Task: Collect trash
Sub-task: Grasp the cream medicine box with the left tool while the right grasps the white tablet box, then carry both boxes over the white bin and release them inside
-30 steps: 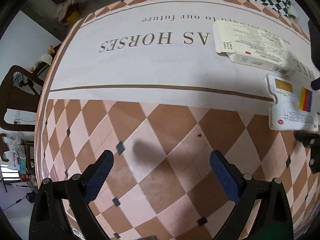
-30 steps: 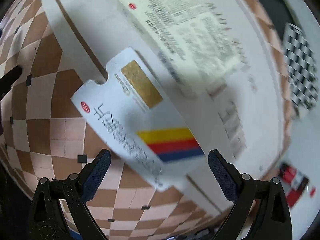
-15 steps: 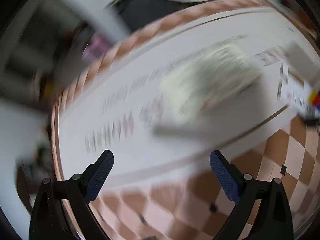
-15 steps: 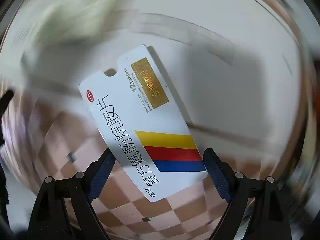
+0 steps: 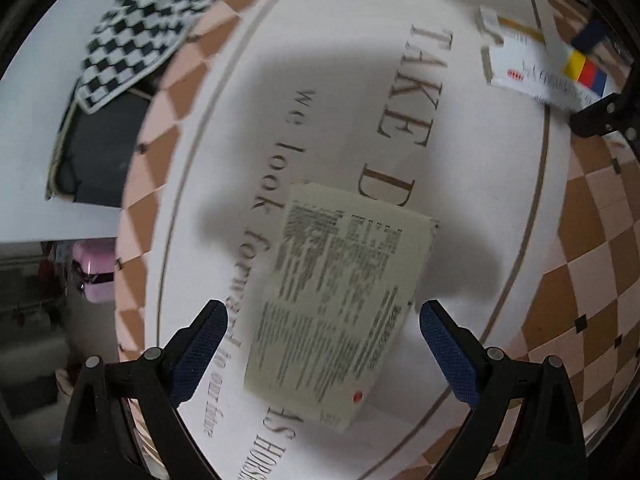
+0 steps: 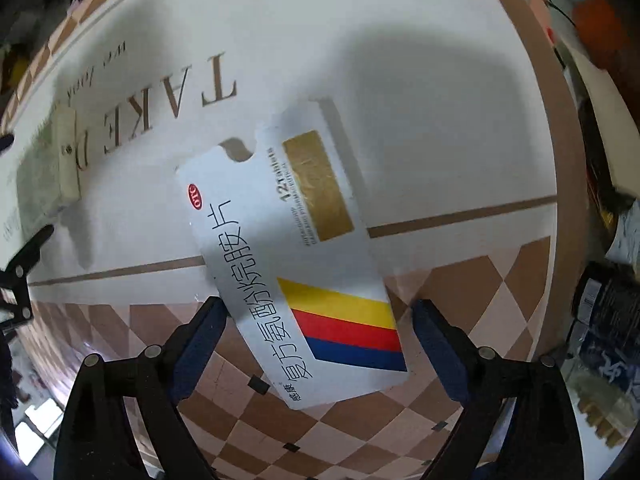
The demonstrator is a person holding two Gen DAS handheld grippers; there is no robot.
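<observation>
The white medicine box [image 6: 296,264] lying on the tablecloth [image 6: 400,80] carries the clearest writing: a red oval "OTC" mark, "12 Tablets", a column of black Chinese characters, a gold rectangle and a yellow, red and blue stripe block. It lies flat across the line where the cloth's white band meets its brown and pink diamond pattern, its striped end between the wide-open blue pads of the right gripper [image 6: 316,344]; whether either pad touches it cannot be told, and nothing is clamped. Large brown letters on the white band read "TAKE" in the right wrist view. The left wrist view adds smaller lines, "we look forward to our future", and part of "HORSES" near the bottom edge. That view centres on a cream leaflet-printed box [image 5: 340,304], covered in dense black text too blurred to read, with a small red dot near its lower corner; it rests on the white band between the parted fingers of the left gripper [image 5: 324,352], which grasps nothing. Only the left view shows a black-and-white checkered cloth [image 5: 136,28] beyond the table edge, and the white box far off to the upper right.
</observation>
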